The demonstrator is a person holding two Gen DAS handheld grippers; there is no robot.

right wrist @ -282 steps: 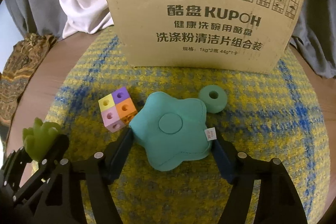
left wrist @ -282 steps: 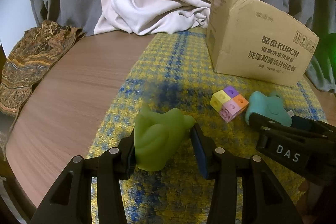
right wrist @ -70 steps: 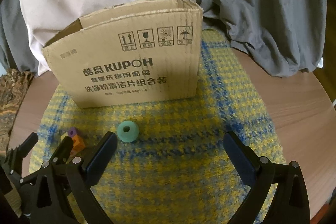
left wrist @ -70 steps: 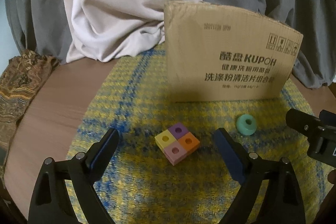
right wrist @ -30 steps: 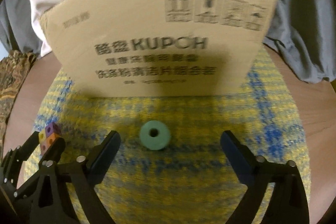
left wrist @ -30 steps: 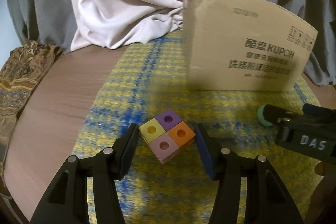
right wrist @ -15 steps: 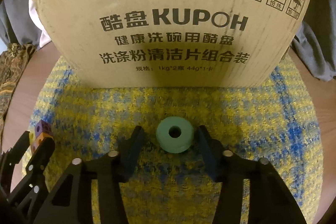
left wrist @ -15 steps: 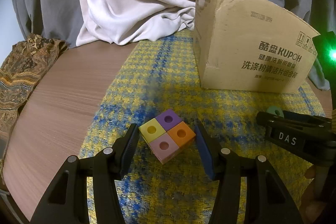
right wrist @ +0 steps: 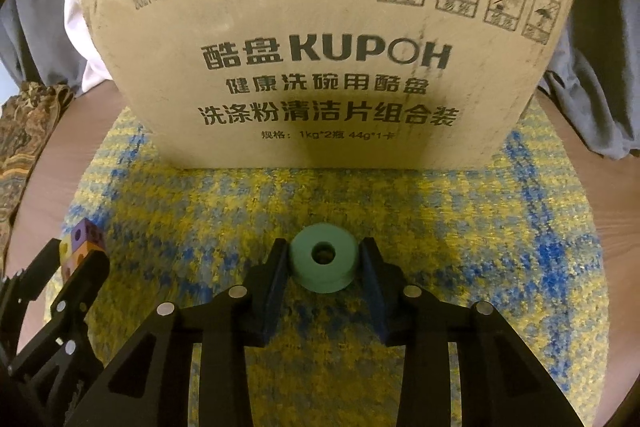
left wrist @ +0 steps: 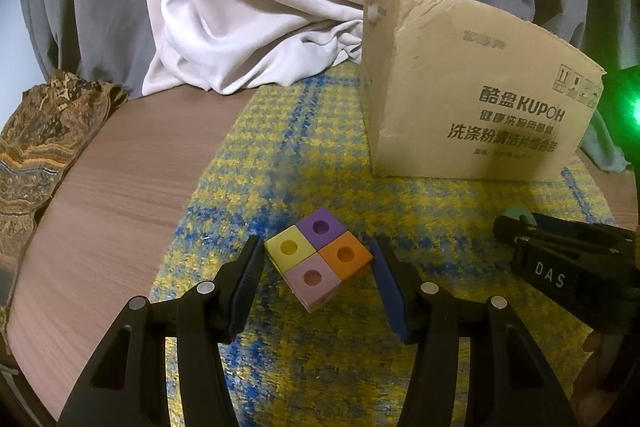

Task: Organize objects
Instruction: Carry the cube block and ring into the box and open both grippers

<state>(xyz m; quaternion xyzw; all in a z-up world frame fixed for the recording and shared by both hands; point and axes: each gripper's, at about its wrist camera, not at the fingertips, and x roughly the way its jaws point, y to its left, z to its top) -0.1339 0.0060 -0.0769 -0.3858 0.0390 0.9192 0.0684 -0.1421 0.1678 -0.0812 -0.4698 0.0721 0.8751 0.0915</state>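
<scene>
Right gripper (right wrist: 323,265): jaws just closed, pinching small green foam ring (right wrist: 323,261) on yellow-blue checked mat (right wrist: 460,247), before brown cardboard box (right wrist: 320,67). Left gripper (left wrist: 318,269): jaws seem to squeeze four-colour cube block (left wrist: 318,259).

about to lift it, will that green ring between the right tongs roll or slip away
Lying flat on the woven mat, the green ring probably won't roll unless it lands on edge. The right tongs have just closed onto its curved sides, so it could pivot or squirt out. It looks small, solid and matte, so likely light and fairly grippy.
</scene>
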